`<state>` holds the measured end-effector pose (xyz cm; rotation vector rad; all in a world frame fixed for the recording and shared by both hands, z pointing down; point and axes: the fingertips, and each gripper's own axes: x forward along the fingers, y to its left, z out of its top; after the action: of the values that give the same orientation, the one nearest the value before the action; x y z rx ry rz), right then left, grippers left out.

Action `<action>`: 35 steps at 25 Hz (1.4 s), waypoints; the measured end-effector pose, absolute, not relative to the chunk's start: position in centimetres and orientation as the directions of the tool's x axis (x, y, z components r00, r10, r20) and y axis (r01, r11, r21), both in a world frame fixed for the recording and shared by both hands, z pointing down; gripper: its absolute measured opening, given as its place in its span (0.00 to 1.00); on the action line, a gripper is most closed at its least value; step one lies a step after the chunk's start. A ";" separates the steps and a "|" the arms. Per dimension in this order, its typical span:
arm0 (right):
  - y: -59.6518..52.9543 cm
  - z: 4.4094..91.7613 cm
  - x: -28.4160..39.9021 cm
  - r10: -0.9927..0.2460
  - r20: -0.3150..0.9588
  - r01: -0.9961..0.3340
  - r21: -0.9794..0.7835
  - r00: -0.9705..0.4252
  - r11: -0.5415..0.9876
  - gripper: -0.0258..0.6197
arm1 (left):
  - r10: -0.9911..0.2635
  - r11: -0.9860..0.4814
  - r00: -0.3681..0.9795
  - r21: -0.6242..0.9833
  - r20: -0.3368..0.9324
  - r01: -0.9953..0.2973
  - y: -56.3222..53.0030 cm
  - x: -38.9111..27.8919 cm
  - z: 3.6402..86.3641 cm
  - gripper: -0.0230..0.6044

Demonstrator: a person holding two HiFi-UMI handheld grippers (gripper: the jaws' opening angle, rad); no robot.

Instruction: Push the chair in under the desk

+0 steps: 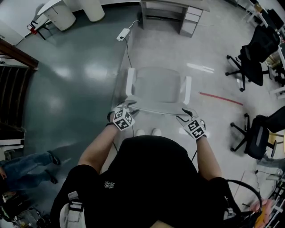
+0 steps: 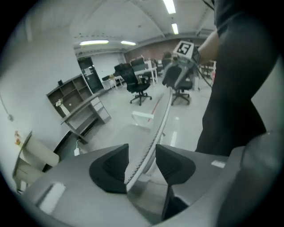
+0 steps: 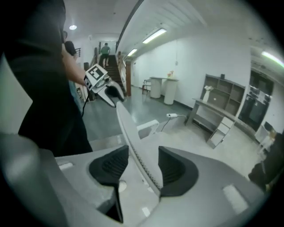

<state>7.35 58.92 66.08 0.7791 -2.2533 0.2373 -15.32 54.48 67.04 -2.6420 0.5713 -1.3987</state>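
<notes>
A pale grey chair (image 1: 158, 84) with white armrests stands just ahead of me, facing a grey desk (image 1: 178, 5) at the far end of the floor. My left gripper (image 1: 130, 105) is at the left end of the backrest's top edge (image 1: 158, 110) and my right gripper (image 1: 183, 112) at its right end. In the left gripper view the thin backrest edge (image 2: 159, 119) runs between the open jaws of the left gripper (image 2: 141, 157), with a gap beside it. In the right gripper view the edge (image 3: 128, 128) passes likewise through the right gripper (image 3: 143, 162), which is open.
A drawer unit (image 1: 190, 20) stands under the desk's right side. A power strip with its cable (image 1: 123, 33) lies on the floor before the desk. Black office chairs (image 1: 251, 58) (image 1: 262, 133) stand at the right, beyond a red floor line (image 1: 220, 98). A person's legs (image 1: 26, 167) show at the left.
</notes>
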 end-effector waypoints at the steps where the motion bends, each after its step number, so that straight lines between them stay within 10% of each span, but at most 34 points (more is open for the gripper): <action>1: 59.3 67.3 7.3 -0.424 0.731 -0.562 0.067 -0.534 0.825 0.35 | -0.367 -0.927 0.462 -0.276 0.808 -0.254 54.5 -15.3 68.0 0.35; 35: 39.2 72.1 8.6 -0.383 0.856 -0.463 0.200 -0.346 0.863 0.27 | -0.299 -0.943 0.321 -0.227 0.899 -0.244 33.3 -13.8 72.1 0.35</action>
<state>8.59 39.16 72.08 0.6220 -1.9727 0.0941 -13.80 33.30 72.06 -2.5128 0.5175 -1.7267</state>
